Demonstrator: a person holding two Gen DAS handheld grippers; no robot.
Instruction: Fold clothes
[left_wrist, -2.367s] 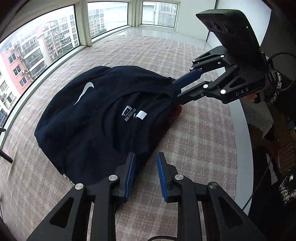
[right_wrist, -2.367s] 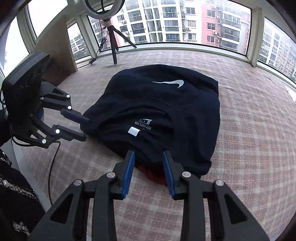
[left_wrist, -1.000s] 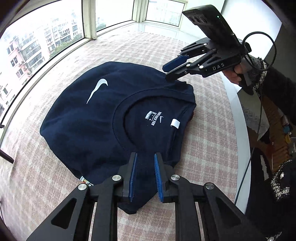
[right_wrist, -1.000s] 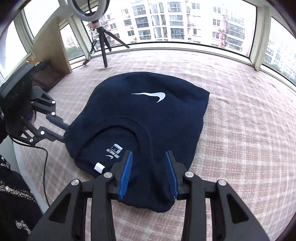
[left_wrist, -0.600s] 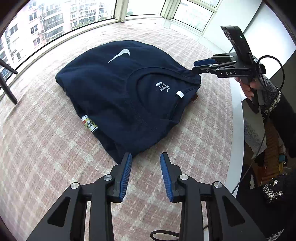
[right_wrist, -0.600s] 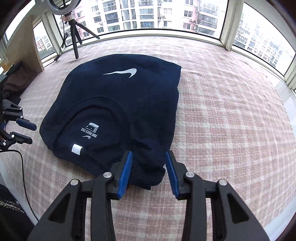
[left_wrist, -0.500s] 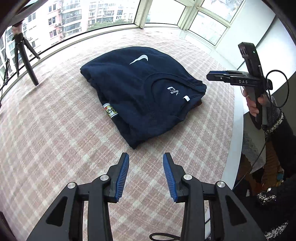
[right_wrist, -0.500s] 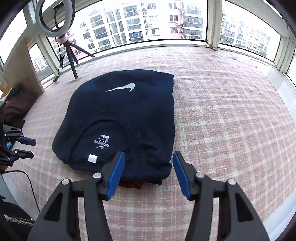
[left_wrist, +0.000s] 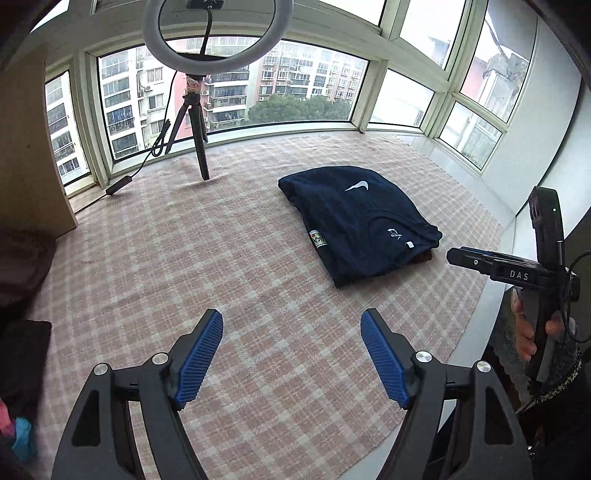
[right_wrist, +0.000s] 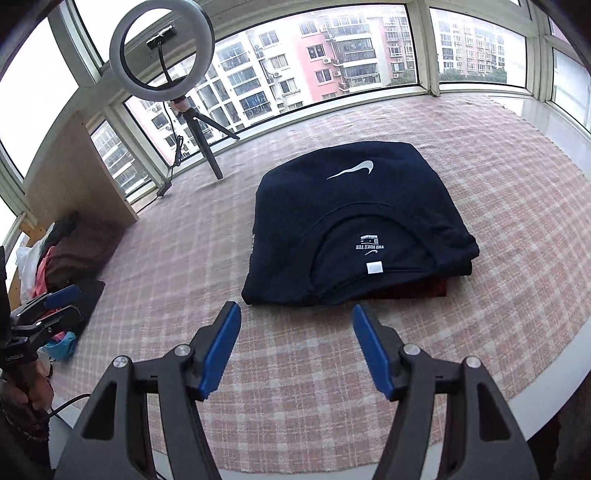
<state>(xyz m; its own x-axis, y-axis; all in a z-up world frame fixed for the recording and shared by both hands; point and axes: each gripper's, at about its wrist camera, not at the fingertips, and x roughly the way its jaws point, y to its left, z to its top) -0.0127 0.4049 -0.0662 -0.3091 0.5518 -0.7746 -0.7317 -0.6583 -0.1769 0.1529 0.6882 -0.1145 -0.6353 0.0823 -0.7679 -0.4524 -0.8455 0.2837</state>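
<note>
A folded navy T-shirt (right_wrist: 354, 221) is seen lying flat on the pink checked cloth (right_wrist: 332, 362), its collar label turned toward the cameras and a dark red garment (right_wrist: 424, 288) showing under its near edge. In the right wrist view it is placed just past the right gripper (right_wrist: 295, 347), at about twelve o'clock. The right gripper's jaws have just been opening and are spread wide, with only cloth seen between them. The left gripper (left_wrist: 291, 354) has likewise just been opening; nothing is gripped, and the shirt is found at about two o'clock, well apart from it. No container can be made out; a heap of clothes (right_wrist: 62, 254) at nine o'clock may be loose, though this is unclear. A ring light (right_wrist: 162, 51) stands on a tripod by the window.
</note>
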